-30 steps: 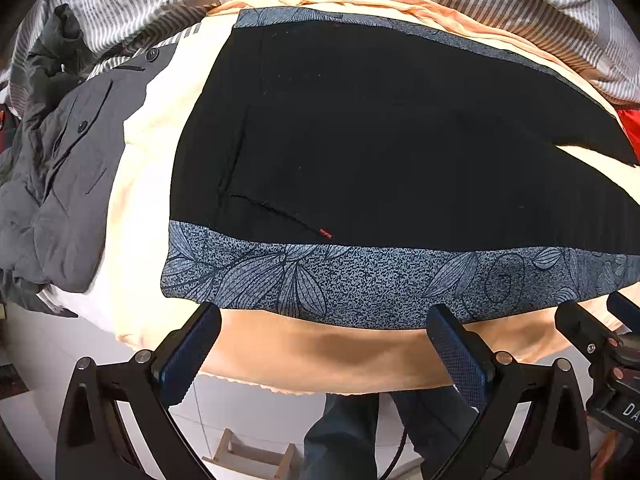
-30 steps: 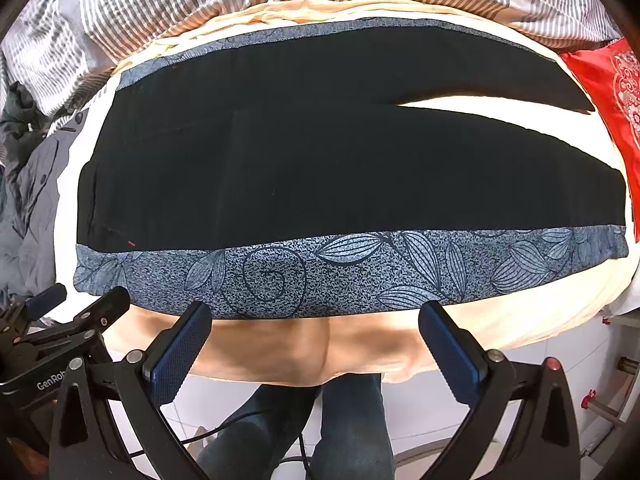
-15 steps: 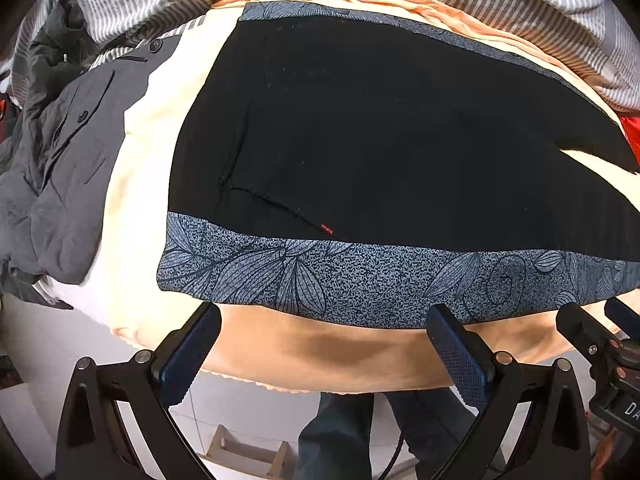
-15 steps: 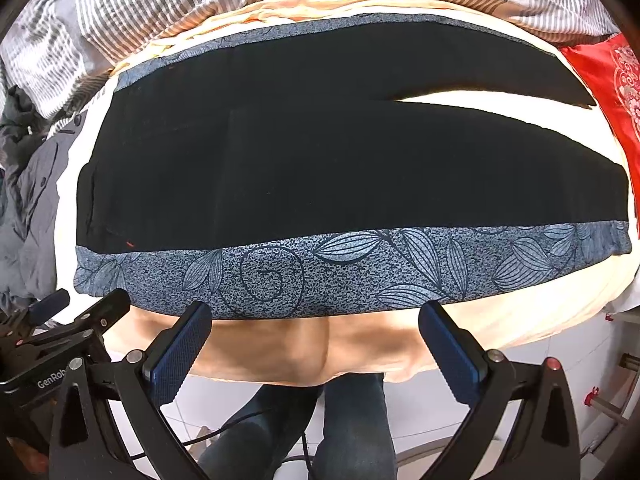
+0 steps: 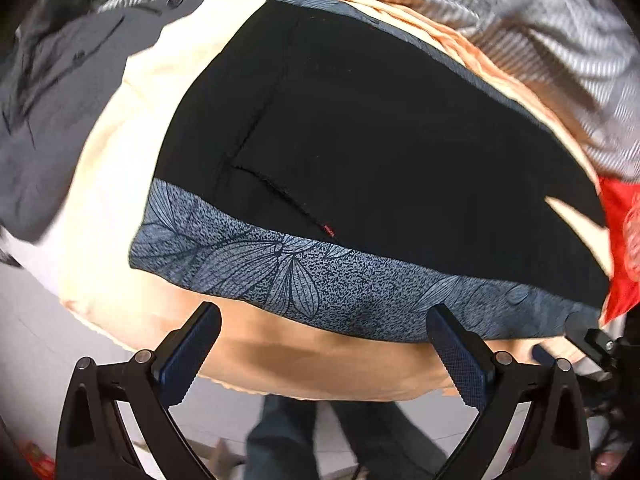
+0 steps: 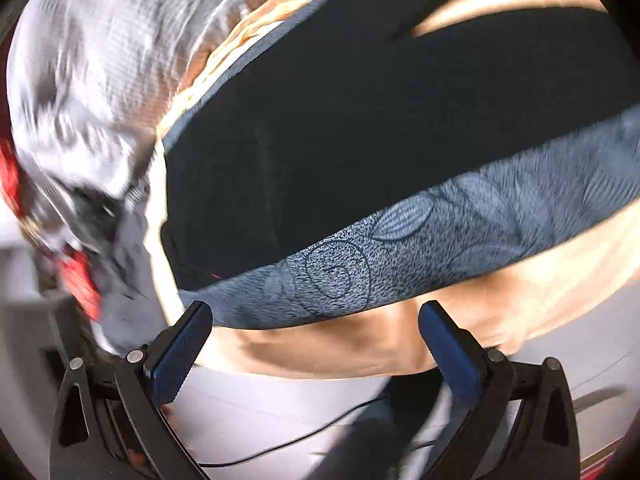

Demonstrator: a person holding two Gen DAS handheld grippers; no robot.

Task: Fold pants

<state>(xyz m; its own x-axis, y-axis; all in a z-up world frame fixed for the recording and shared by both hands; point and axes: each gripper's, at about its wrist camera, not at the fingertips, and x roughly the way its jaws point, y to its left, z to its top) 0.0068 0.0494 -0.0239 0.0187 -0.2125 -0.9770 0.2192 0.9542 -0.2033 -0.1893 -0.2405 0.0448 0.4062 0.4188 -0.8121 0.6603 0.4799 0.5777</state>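
Black pants [image 5: 380, 140] with a grey-blue leaf-print side stripe [image 5: 320, 284] lie flat across a cream and peach bed cover [image 5: 120, 216]. The waist end is at the left and the legs run off to the right. My left gripper [image 5: 320, 344] is open and empty, just short of the near stripe edge. My right gripper [image 6: 316, 340] is open and empty, close above the stripe [image 6: 400, 248] of the pants [image 6: 360, 128] near the waist end; that view is tilted and blurred.
A grey garment [image 5: 52, 120] is heaped at the left of the bed. A striped duvet [image 5: 560, 40] lies along the far side. A red cushion [image 5: 620, 248] is at the right. The person's legs [image 5: 320, 440] stand on the floor below the bed edge.
Both grippers have swung left and closer to the pants' near edge. The right wrist view now tilts sharply and blurs. Both stay open.
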